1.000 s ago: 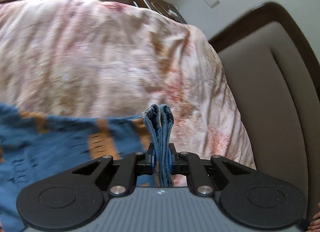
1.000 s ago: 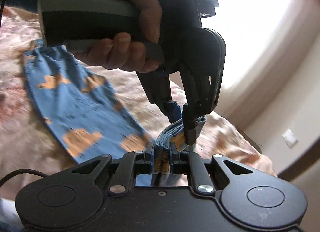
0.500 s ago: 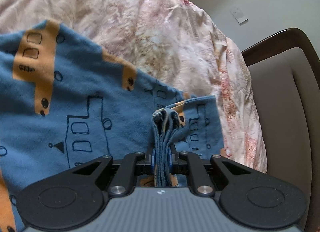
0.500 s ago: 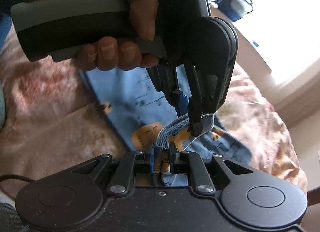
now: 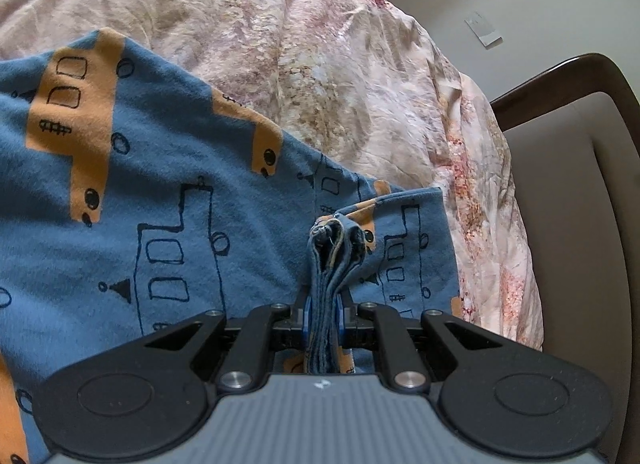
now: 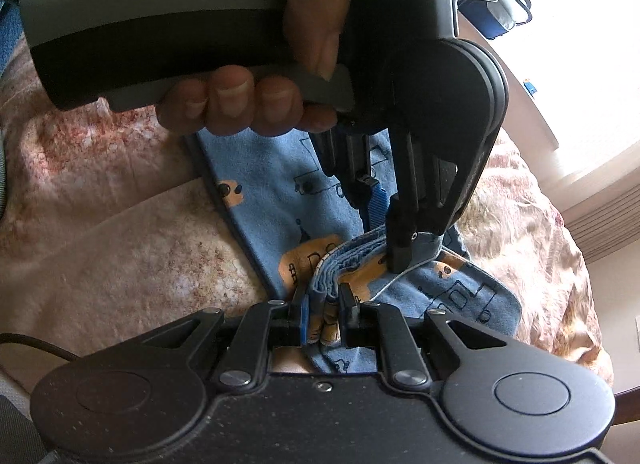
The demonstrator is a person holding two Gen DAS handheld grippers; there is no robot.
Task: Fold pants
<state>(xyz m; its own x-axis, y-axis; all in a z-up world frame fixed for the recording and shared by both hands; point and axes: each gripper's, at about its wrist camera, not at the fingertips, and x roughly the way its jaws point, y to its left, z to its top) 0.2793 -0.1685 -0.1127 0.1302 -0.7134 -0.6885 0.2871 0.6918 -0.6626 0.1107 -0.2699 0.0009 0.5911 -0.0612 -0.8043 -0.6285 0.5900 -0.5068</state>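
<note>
The pants [image 5: 168, 200] are blue with orange patches and black line drawings. They lie spread on the pink floral bedspread [image 5: 320, 56]. My left gripper [image 5: 322, 316] is shut on a bunched fold of the pants' edge. My right gripper [image 6: 323, 316] is shut on another bunched fold of the same pants [image 6: 280, 184]. In the right wrist view the left gripper [image 6: 384, 224], held in a hand, pinches the fabric right in front of my right gripper, a few centimetres away.
A padded beige headboard with a dark wooden frame [image 5: 568, 200] stands at the right of the bed. A bright window [image 6: 580, 44] and a wall are beyond the bed. A black cable [image 6: 36, 344] lies at the left.
Both grippers have come down toward the bed, still holding the pants' edge. The pants now lie spread over the bedspread below the left gripper instead of hanging lower in view.
</note>
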